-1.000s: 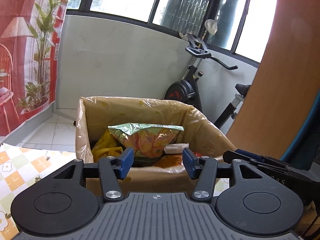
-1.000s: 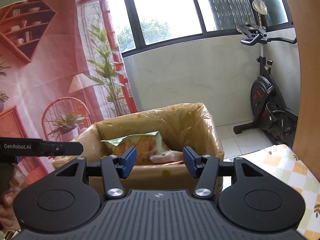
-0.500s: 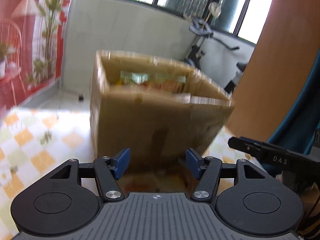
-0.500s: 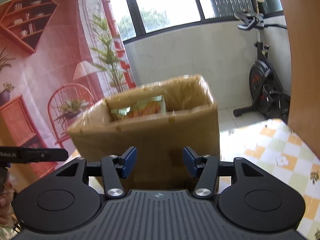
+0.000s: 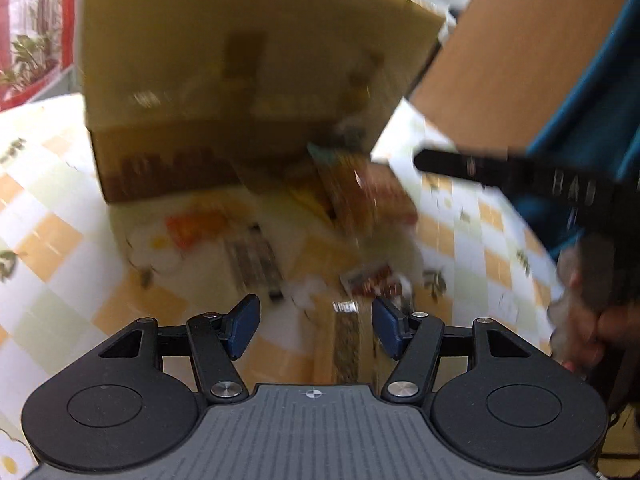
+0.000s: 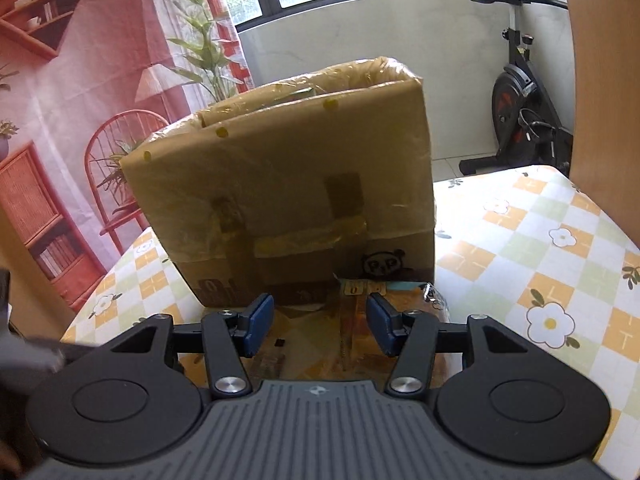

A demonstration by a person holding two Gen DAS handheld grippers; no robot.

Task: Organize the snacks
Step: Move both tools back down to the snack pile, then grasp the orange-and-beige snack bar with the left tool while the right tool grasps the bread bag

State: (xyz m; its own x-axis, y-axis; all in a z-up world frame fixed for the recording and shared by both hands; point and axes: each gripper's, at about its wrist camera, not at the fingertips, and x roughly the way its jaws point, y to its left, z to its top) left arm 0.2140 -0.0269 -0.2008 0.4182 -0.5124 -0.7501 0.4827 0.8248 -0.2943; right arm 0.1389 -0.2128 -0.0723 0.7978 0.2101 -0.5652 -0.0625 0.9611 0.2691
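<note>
A tall cardboard box (image 5: 240, 72) lined with yellowish plastic stands on the checked tablecloth (image 5: 52, 240). In front of it lie several snack packets, blurred: a brown-red one (image 5: 360, 196), an orange one (image 5: 196, 228) and a small red one (image 5: 372, 280). My left gripper (image 5: 316, 320) hovers open just above them, nothing between its blue pads. In the right wrist view the box (image 6: 288, 184) fills the middle, and yellowish packets (image 6: 312, 352) lie at its foot. My right gripper (image 6: 318, 320) stands open over them, holding nothing. The box's contents are hidden.
The right tool (image 5: 520, 176) and the hand on it (image 5: 580, 300) reach in from the right of the left wrist view. A wooden panel (image 5: 500, 60) rises right of the table. An exercise bike (image 6: 520, 112) and a red printed backdrop (image 6: 80, 80) stand beyond.
Both grippers have sunk from above the box's open top to the table in front of it and tilted downward. The left jaws stand a little wider. The packets inside the box are out of sight.
</note>
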